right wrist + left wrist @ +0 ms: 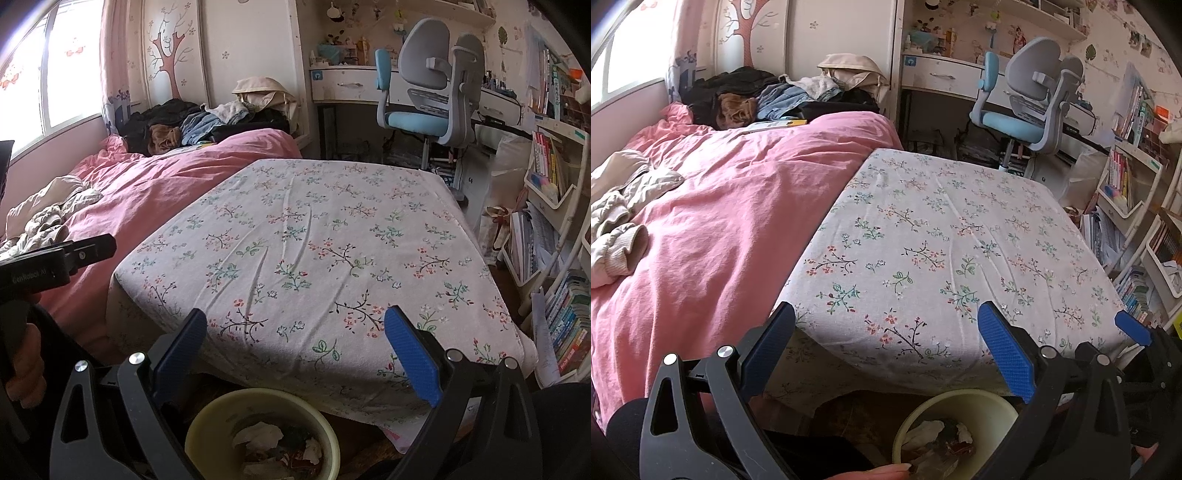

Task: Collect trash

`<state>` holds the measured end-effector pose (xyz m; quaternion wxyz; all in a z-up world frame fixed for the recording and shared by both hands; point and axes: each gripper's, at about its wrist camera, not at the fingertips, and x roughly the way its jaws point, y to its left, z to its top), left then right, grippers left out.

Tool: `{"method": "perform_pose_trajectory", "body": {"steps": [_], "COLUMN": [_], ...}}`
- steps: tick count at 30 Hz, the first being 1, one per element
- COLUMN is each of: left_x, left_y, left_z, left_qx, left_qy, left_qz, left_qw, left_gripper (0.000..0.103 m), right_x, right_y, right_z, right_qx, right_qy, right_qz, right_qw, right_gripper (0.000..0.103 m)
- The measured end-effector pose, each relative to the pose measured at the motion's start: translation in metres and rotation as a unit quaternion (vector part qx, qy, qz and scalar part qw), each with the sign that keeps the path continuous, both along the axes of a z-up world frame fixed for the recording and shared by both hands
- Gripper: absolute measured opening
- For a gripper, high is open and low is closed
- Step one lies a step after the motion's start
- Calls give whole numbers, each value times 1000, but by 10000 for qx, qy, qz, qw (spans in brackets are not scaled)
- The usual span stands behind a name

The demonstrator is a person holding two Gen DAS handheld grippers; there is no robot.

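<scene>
A pale yellow bin [982, 410] stands on the floor in front of a table with a floral cloth [942, 236]. It holds crumpled white paper and other trash [934, 439]. The bin also shows in the right wrist view [207, 417] with the trash [266, 435] inside. My left gripper [886, 321] is open and empty above the table's near edge. My right gripper [295, 325] is open and empty, also above the near edge. A right gripper fingertip [1132, 326] shows in the left wrist view. The left gripper's body [55, 262] shows at the left of the right wrist view.
A bed with a pink cover [720, 221] lies left of the table, with clothes piled at its far end [768, 96]. A blue and grey desk chair [1030, 99] stands at the desk behind. Shelves with books [554, 240] line the right side.
</scene>
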<state>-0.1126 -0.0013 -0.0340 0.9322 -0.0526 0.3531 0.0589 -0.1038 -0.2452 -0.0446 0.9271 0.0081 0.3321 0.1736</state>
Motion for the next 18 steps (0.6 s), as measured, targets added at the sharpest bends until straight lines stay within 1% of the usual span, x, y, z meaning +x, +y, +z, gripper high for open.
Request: {"method": "perform_pose_trajectory", "body": {"steps": [11, 14, 16, 18], "left_x": [0, 0, -2, -5], "left_y": [-2, -2, -1, -1], "left_z": [-1, -2, -3, -2], "left_qx": [60, -8, -120, -132], "left_qy": [-25, -21, -92, -180], "left_qz": [-22, -97, -130, -172], "left_qw": [10000, 10000, 9998, 9996], "left_gripper": [96, 96, 96, 96], "right_x": [-1, -1, -1, -1], "right_y": [2, 2, 4, 4], "right_z": [0, 0, 0, 0], "right_qx": [-22, -8, -5, -10], "right_qy": [-2, 3, 4, 14], "right_qz": [3, -4, -8, -3], "right_qw": [10000, 10000, 10000, 10000], "right_gripper": [93, 93, 93, 93]}}
